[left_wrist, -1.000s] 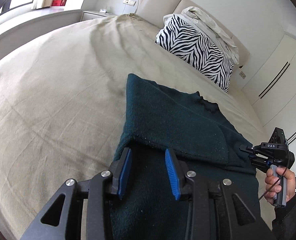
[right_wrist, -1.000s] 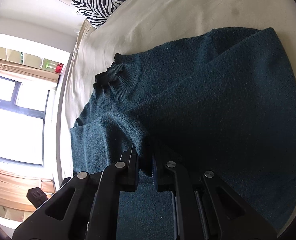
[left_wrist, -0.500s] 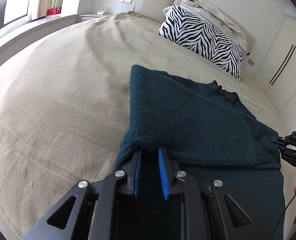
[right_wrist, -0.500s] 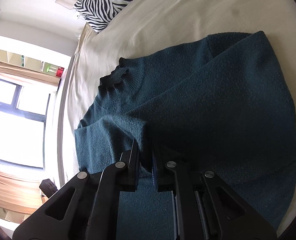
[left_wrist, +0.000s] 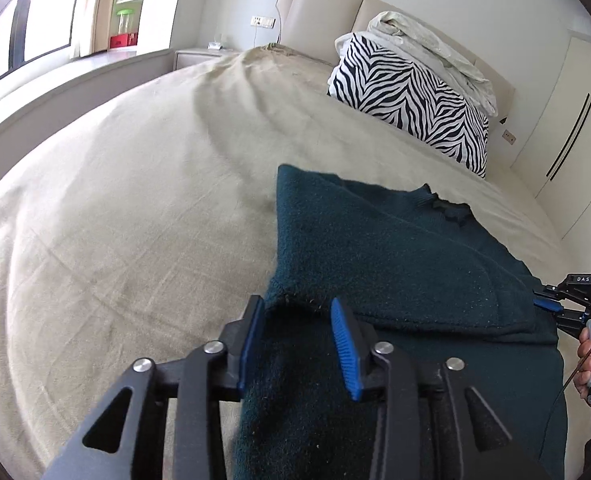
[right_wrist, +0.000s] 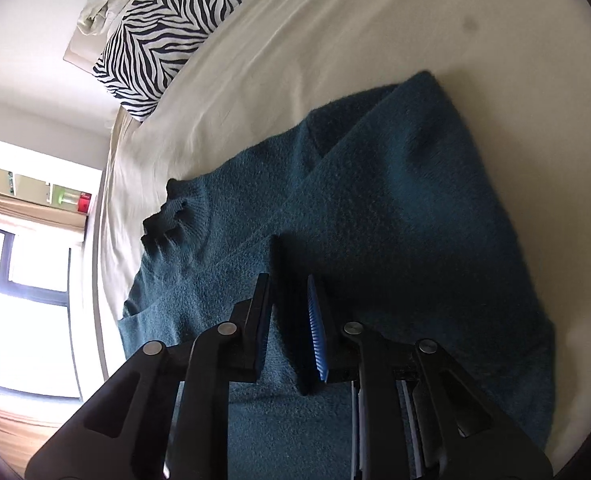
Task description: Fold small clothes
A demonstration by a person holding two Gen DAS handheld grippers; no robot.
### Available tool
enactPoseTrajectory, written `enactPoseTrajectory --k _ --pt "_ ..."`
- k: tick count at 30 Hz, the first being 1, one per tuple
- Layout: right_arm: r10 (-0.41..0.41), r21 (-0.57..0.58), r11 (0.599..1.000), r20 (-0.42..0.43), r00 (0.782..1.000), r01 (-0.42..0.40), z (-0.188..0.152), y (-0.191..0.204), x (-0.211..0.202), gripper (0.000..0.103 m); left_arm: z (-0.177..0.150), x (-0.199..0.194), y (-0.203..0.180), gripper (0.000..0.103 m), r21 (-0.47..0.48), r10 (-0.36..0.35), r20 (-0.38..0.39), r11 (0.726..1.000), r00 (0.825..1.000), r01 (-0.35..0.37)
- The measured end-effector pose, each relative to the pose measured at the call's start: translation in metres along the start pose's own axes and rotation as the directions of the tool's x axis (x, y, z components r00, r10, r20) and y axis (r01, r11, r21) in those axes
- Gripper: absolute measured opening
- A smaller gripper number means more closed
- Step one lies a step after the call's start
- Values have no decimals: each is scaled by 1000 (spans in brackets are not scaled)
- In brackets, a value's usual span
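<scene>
On the beige bedspread (left_wrist: 135, 184) a dark teal sweater (left_wrist: 395, 248) lies partly folded, its collar toward a zebra-striped pillow (left_wrist: 411, 100) at the headboard, where a crumpled pale sheet (left_wrist: 427, 48) is heaped. The left gripper (left_wrist: 297, 332) is spread wide, astride a raised fold at the sweater's edge; the right gripper (right_wrist: 289, 320) is likewise released above the knit. Its body reads "DAS". Bare bedspread stretches left toward the window ledge (left_wrist: 95, 68).
</scene>
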State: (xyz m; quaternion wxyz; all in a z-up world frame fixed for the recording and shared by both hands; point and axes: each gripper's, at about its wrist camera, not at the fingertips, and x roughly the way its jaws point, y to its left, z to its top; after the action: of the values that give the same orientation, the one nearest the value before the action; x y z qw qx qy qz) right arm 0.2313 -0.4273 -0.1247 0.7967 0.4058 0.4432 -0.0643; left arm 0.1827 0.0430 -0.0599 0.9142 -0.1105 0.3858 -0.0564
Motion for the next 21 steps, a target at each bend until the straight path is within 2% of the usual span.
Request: enactPoseTrajectory --k 2,4,7,10,12,13,14,17,21 --pt "-41 -55 997 66 997 45 1 8 -15 18 14 -10 -11 49 29 2 54 1000 999 -3" --pt "-3 -117 993 90 996 14 2 23 -22 18 32 -4 -26 53 74 -9 79 997 997 3" --pt "82 -216 973 19 996 -76 -5 56 -7 18 56 30 -40 53 115 3 77 993 997 -12" --pt "172 -256 949 -66 983 -183 -19 79 23 18 69 82 -42 53 162 76 6 984 997 -76" --pt "158 -233 957 -78 984 -172 -22 77 43 18 65 113 -25 52 138 126 -79 984 989 -115" --pt "147 -201 966 -82 986 -161 -22 71 51 18 61 120 -16 53 121 108 -93 988 990 -96" --pt "163 -171 970 -81 983 -175 -20 62 56 18 59 120 -11 54 114 86 -80 990 993 -77" --pt "246 -104 963 -41 968 -249 -13 38 54 17 56 117 -10 54 131 98 -66 987 993 -89" --pt "244 -53 969 32 969 -242 -3 7 38 17 54 116 -3 54 99 70 -62 993 996 -64"
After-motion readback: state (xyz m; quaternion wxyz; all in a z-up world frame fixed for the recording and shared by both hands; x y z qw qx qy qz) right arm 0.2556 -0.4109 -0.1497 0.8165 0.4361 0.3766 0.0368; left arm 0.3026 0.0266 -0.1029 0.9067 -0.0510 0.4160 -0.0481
